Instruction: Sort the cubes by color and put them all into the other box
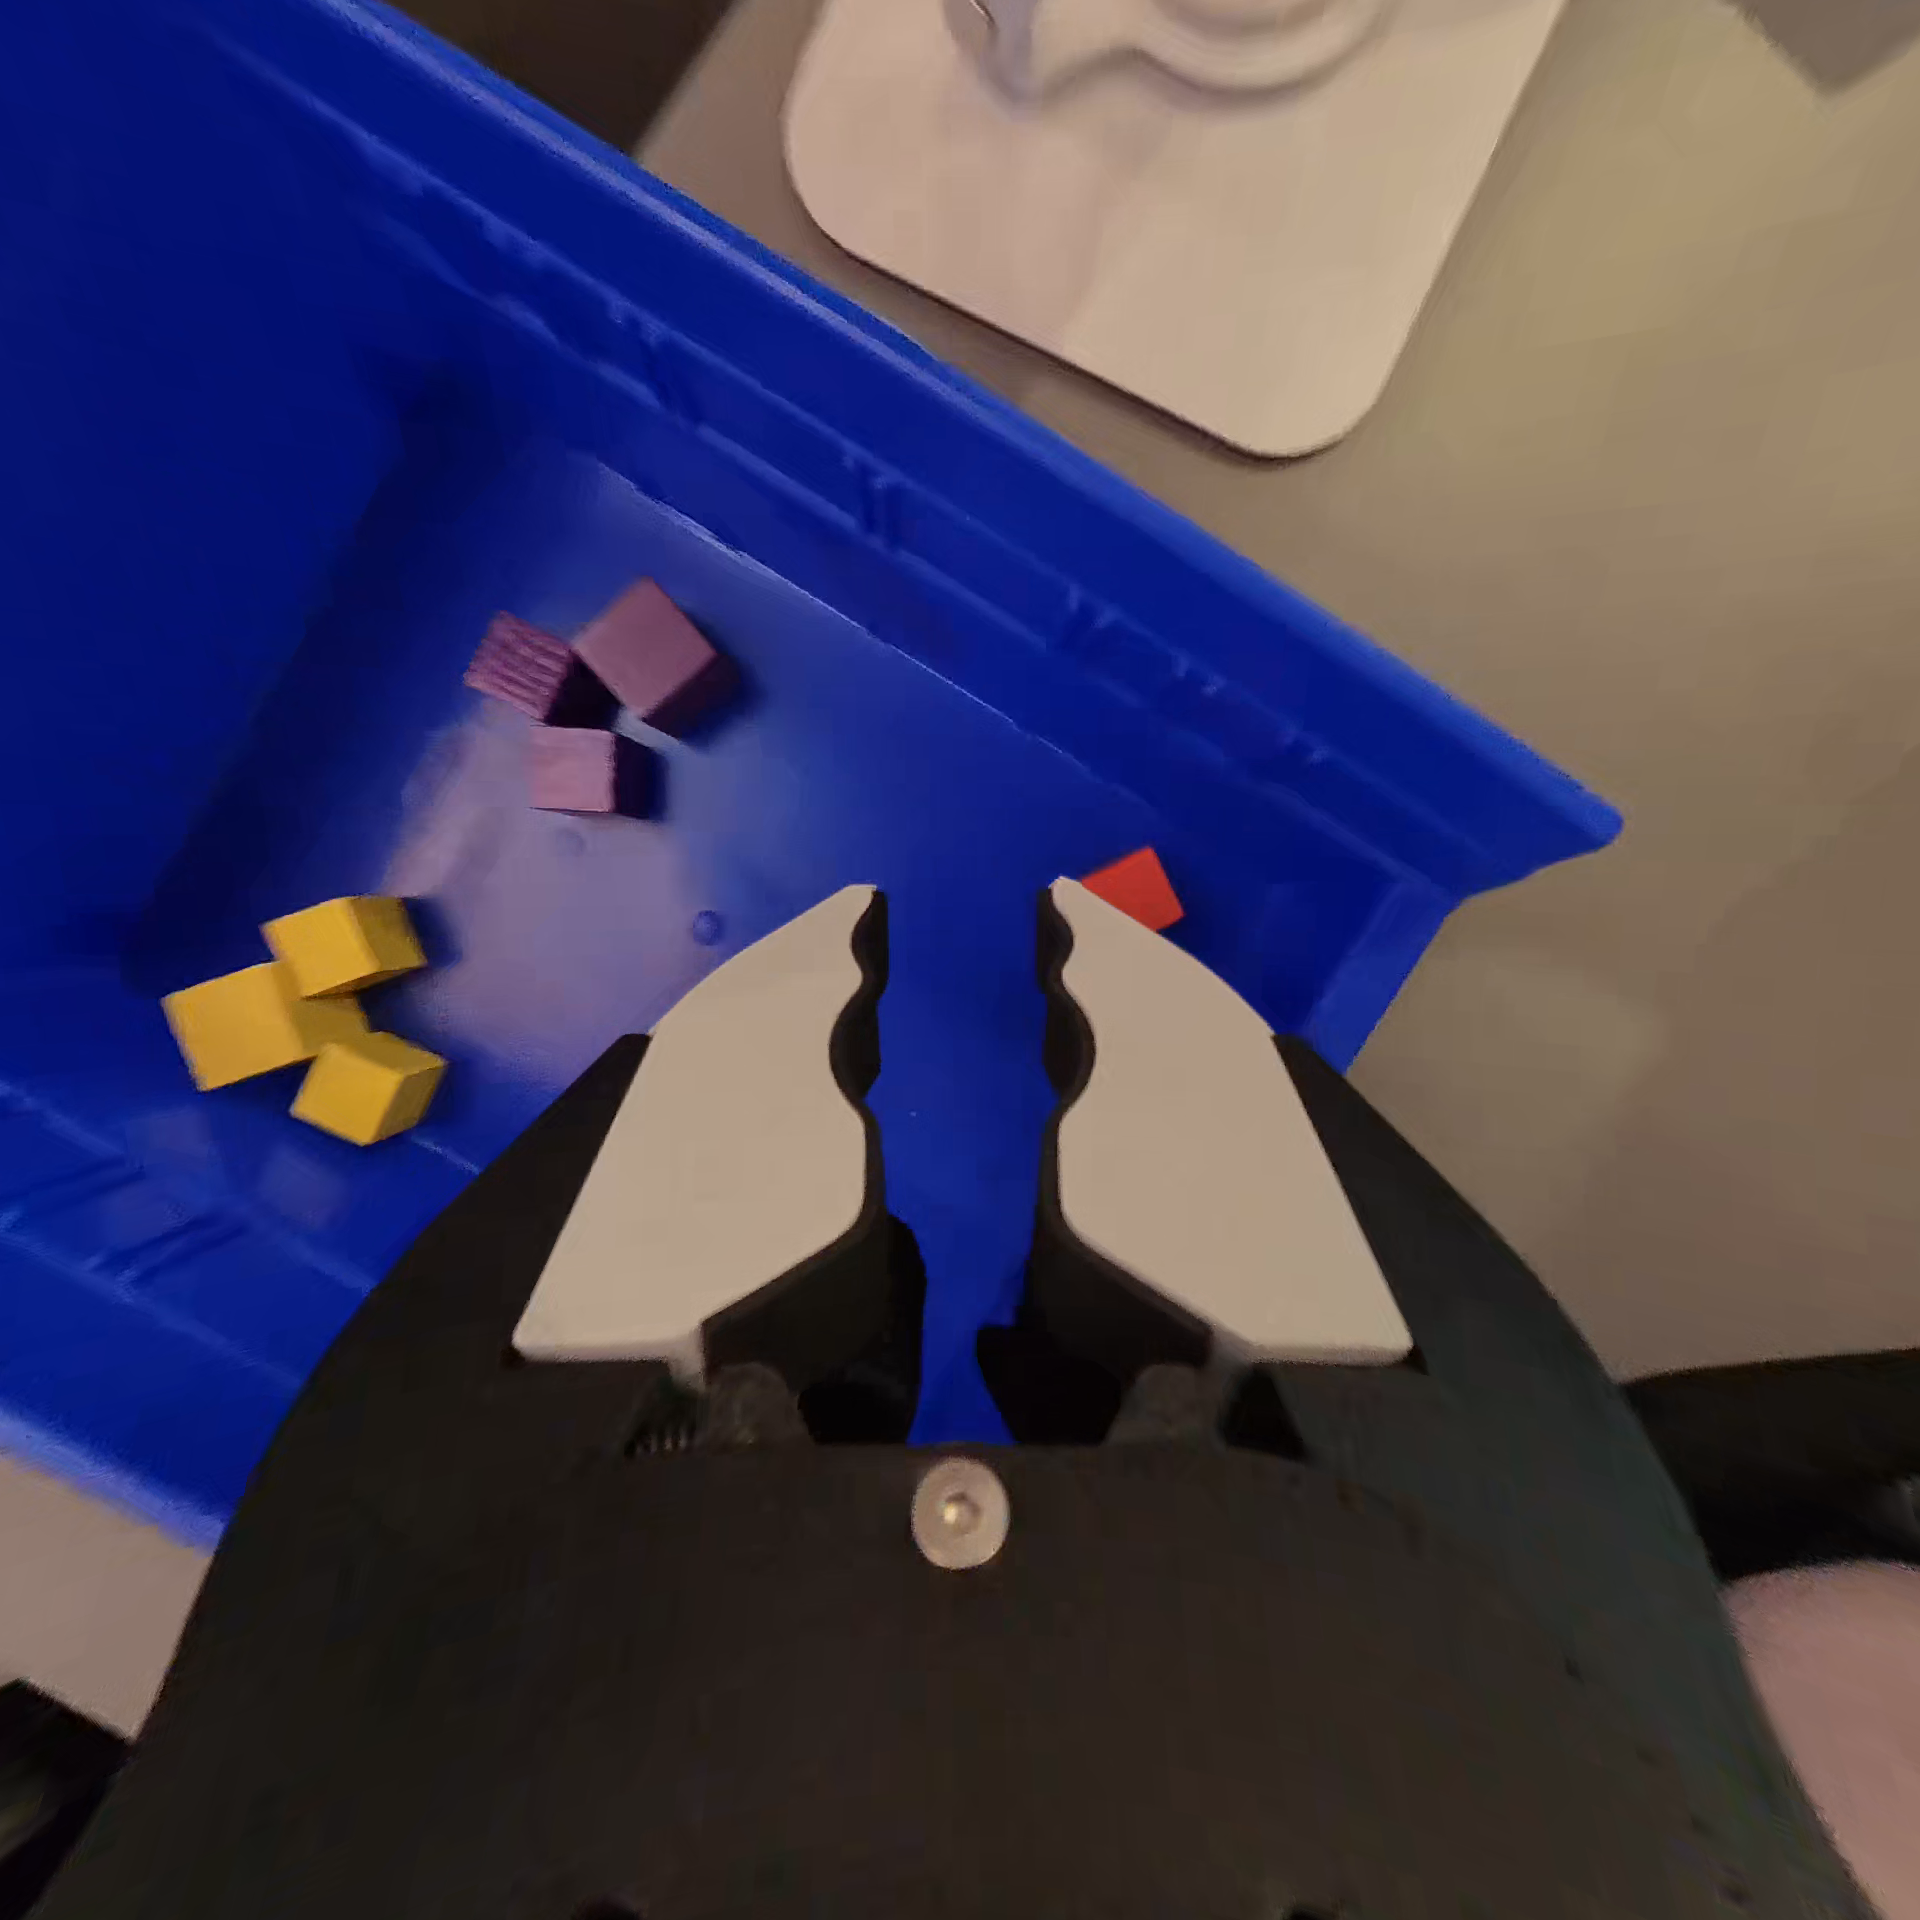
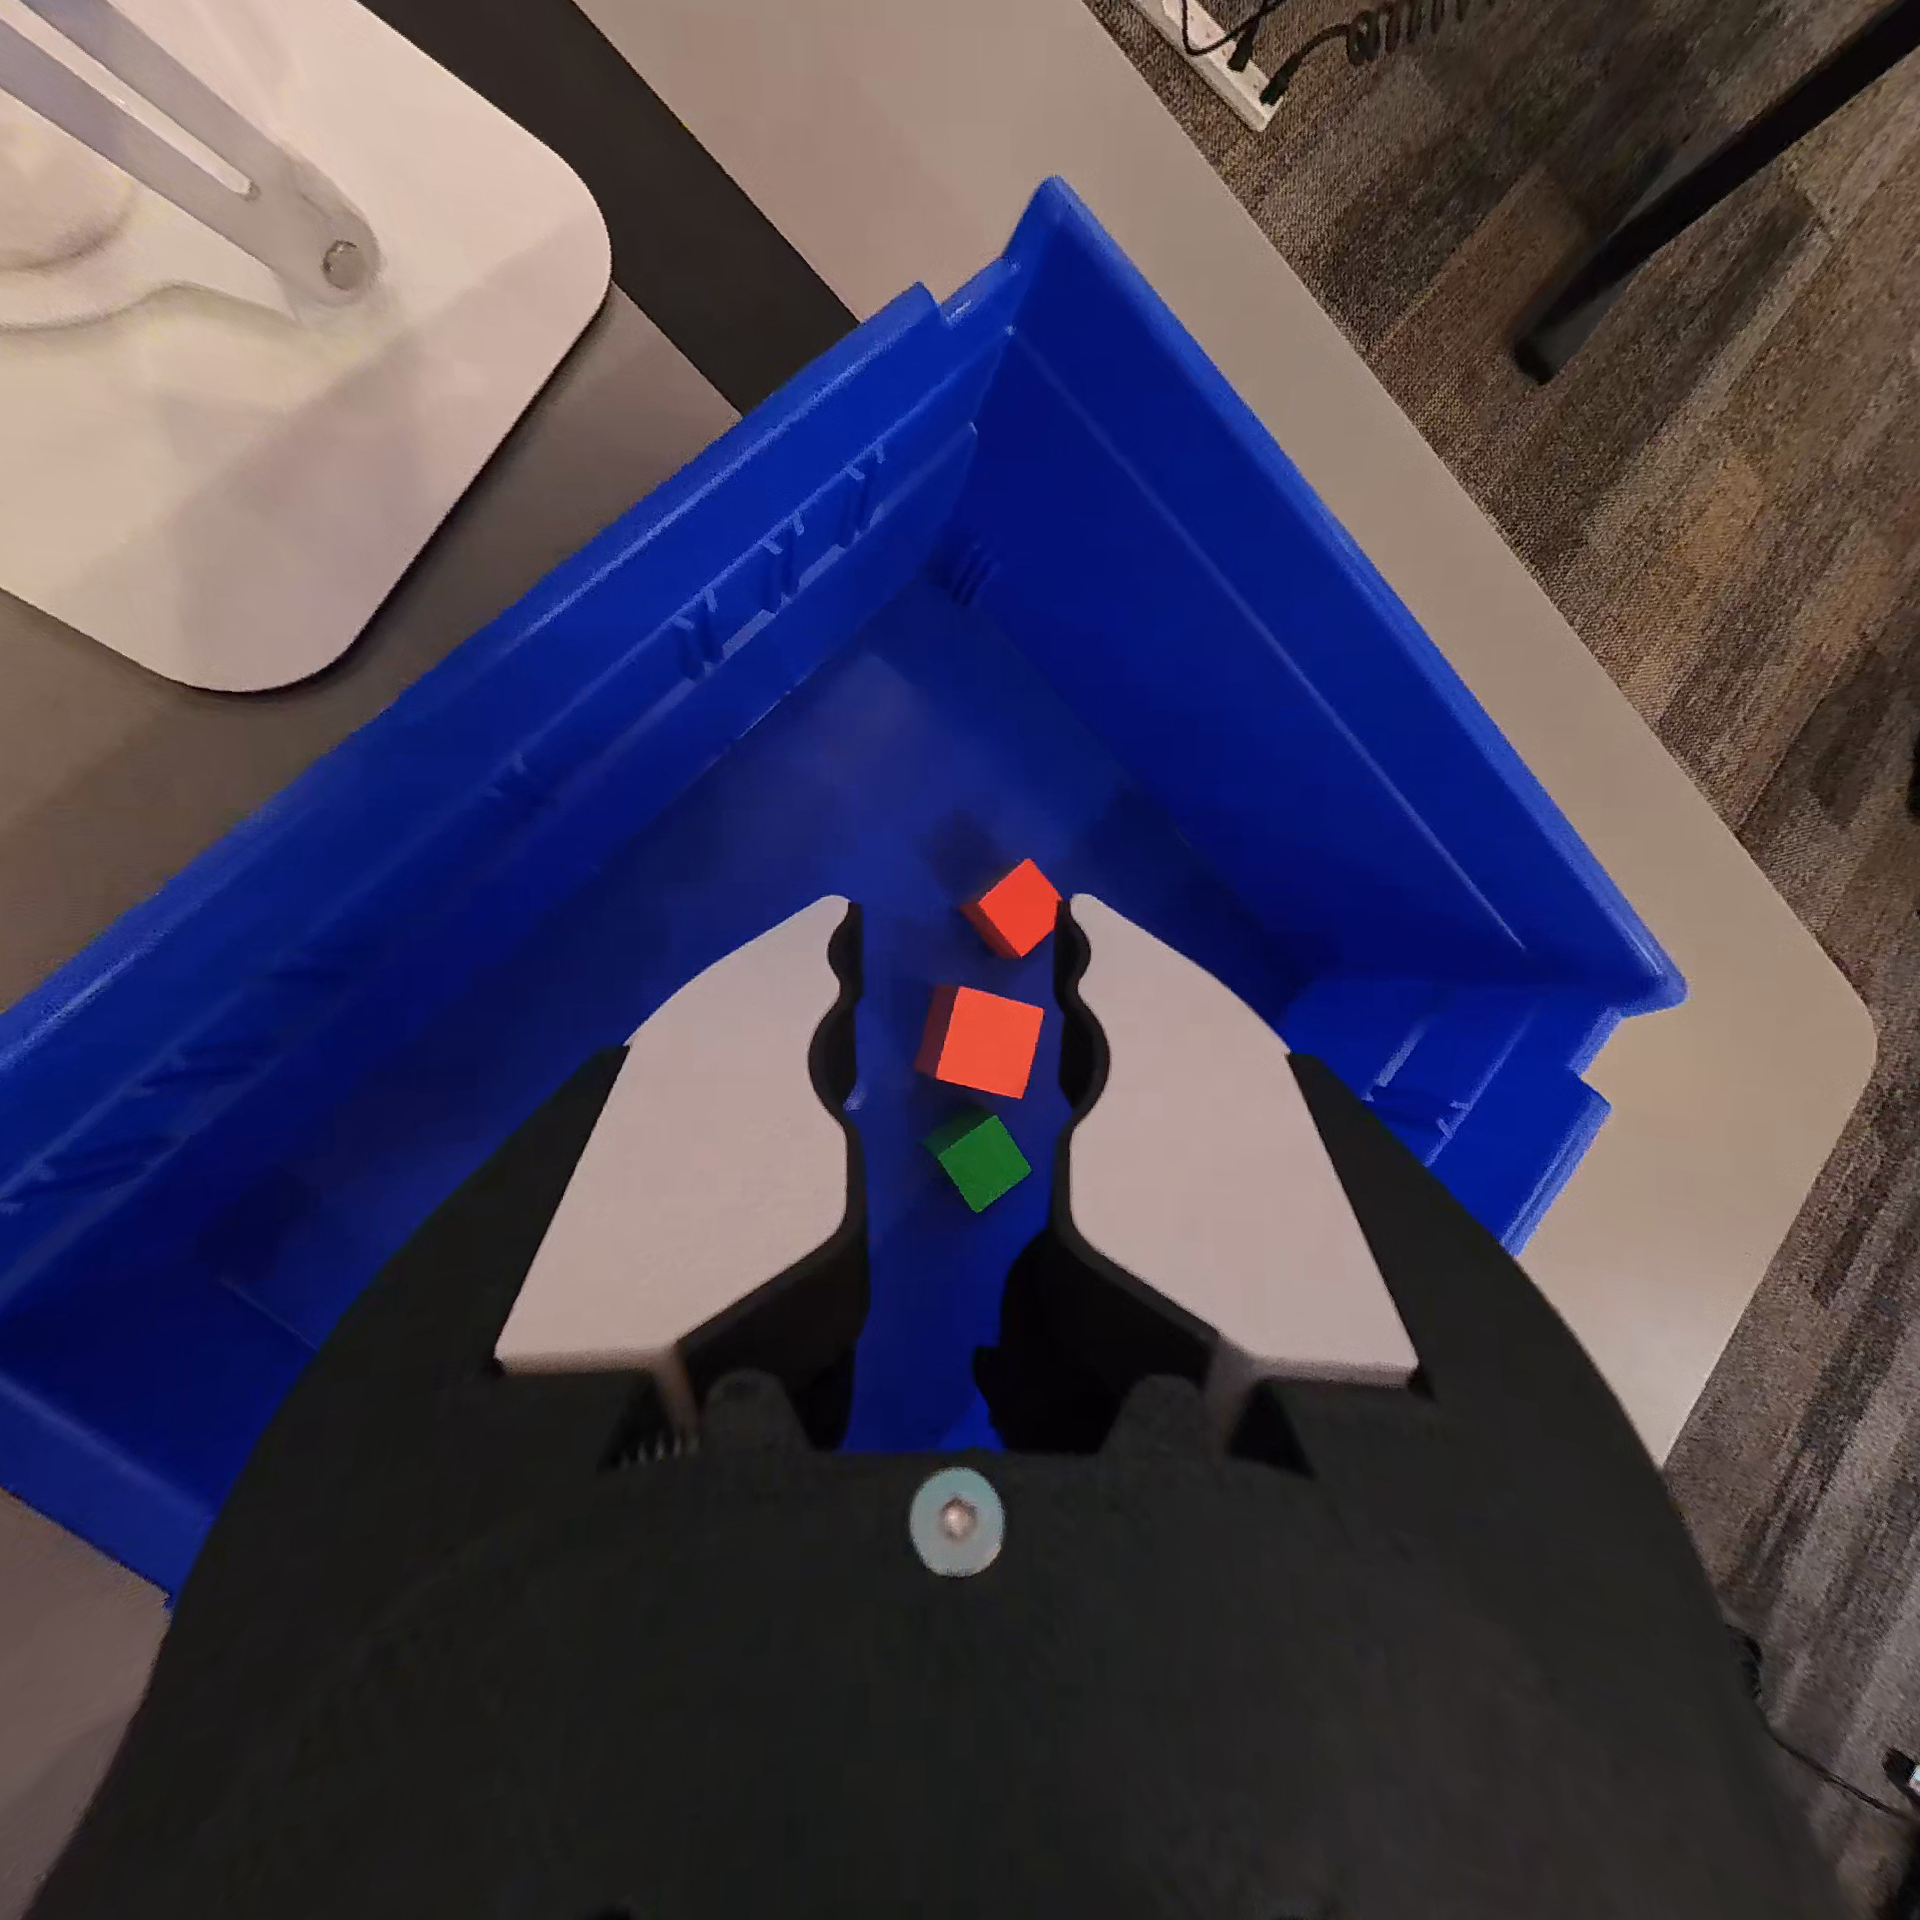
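Plainly, with both the left gripper [image 1: 961,904] and right gripper [image 2: 961,914] held open and empty, the red cube [image 2: 1013,907] at mid-frame could be nudged away by the right fingertip [image 2: 1086,914] beside it.

setting: office-type room | evidence: grey desk top [image 2: 1039,125] with rounded corner; white monitor-stand base [image 2: 260,416]; mottled grey-brown carpet [image 2: 1662,520]; power strip with cables [image 2: 1236,62] on floor; dark furniture leg [image 2: 1662,208]

Inside the blue box [image 2: 1299,644], 2 red cubes [image 2: 1013,907] and 1 green cube [image 2: 977,1161] lie between the open hand-held gripper [image 2: 958,914] fingers
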A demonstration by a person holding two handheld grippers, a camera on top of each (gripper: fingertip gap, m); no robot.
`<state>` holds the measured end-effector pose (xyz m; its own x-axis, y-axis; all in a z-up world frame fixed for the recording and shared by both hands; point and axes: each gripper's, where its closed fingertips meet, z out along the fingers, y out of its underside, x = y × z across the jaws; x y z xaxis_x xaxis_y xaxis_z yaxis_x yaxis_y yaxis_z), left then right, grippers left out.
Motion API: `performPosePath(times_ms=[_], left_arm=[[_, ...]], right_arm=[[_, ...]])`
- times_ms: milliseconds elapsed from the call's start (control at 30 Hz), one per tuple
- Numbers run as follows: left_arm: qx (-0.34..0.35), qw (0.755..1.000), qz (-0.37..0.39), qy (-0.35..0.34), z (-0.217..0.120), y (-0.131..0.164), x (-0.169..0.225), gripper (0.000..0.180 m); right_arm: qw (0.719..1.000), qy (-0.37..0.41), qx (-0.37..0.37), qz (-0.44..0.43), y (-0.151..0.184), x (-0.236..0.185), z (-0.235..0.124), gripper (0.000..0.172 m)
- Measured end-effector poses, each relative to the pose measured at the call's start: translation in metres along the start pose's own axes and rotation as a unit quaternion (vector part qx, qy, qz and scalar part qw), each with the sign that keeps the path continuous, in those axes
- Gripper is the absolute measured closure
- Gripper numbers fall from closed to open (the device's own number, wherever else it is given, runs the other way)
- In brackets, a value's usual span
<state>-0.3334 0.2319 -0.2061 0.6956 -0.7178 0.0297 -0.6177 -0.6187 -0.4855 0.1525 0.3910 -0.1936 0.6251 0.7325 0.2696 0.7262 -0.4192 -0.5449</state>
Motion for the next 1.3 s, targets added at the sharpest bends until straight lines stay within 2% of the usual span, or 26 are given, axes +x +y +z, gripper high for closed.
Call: performPosePath(times_ms=[33, 167, 300, 433, 500, 667, 800, 900, 967, 1067, 1133, 1233, 1300], left_arm=[[-0.014, 1.000, 0.004, 0.014, 0.006, 0.004, 0.004, 0.153], [-0.066, 0.995, -0.006, 0.080, 0.026, 0.015, 0.026, 0.148], [-0.124, 0.985, -0.028, 0.114, 0.044, 0.025, 0.041, 0.146], [-0.175, 0.976, -0.057, 0.115, 0.060, 0.035, 0.043, 0.145], [-0.198, 0.972, -0.064, 0.113, 0.064, 0.040, 0.043, 0.150], [-0.185, 0.973, -0.060, 0.125, 0.064, 0.039, 0.044, 0.158], [-0.136, 0.983, -0.070, 0.098, 0.051, 0.030, 0.029, 0.158], [-0.062, 0.992, -0.084, 0.070, 0.026, 0.013, 0.014, 0.158], [0.006, 0.995, -0.085, 0.060, 0.001, -0.003, 0.011, 0.158], [0.112, 0.990, -0.072, 0.047, -0.046, -0.031, 0.015, 0.158], [0.175, 0.982, -0.046, 0.047, -0.077, -0.050, 0.028, 0.158], [0.255, 0.964, 0.004, 0.068, -0.111, -0.083, 0.061, 0.158], [0.295, 0.949, 0.036, 0.100, -0.121, -0.107, 0.089, 0.158]], right_arm=[[1.000, 0.000, 0.000, -0.002, 0.000, -0.001, 0.000, 0.135], [1.000, 0.000, 0.001, -0.003, -0.001, -0.001, 0.000, 0.136], [1.000, 0.000, 0.002, -0.006, -0.003, -0.003, -0.001, 0.136], [1.000, 0.002, 0.003, -0.009, -0.004, -0.003, -0.002, 0.136], [1.000, 0.003, 0.005, -0.009, -0.005, -0.003, -0.003, 0.136], [1.000, 0.009, 0.008, -0.011, -0.007, -0.002, -0.007, 0.136], [0.999, 0.031, 0.038, -0.019, -0.019, 0.002, -0.020, 0.139], [0.994, 0.053, 0.090, -0.033, -0.038, 0.004, -0.041, 0.138], [0.984, 0.077, 0.150, -0.057, -0.059, 0.003, -0.064, 0.137], [0.953, 0.099, 0.268, -0.100, -0.096, -0.011, -0.113, 0.138], [0.923, 0.109, 0.344, -0.133, -0.116, -0.029, -0.148, 0.139], [0.880, 0.104, 0.422, -0.190, -0.137, -0.067, -0.188, 0.138], [0.851, 0.081, 0.465, -0.230, -0.148, -0.102, -0.205, 0.138]])
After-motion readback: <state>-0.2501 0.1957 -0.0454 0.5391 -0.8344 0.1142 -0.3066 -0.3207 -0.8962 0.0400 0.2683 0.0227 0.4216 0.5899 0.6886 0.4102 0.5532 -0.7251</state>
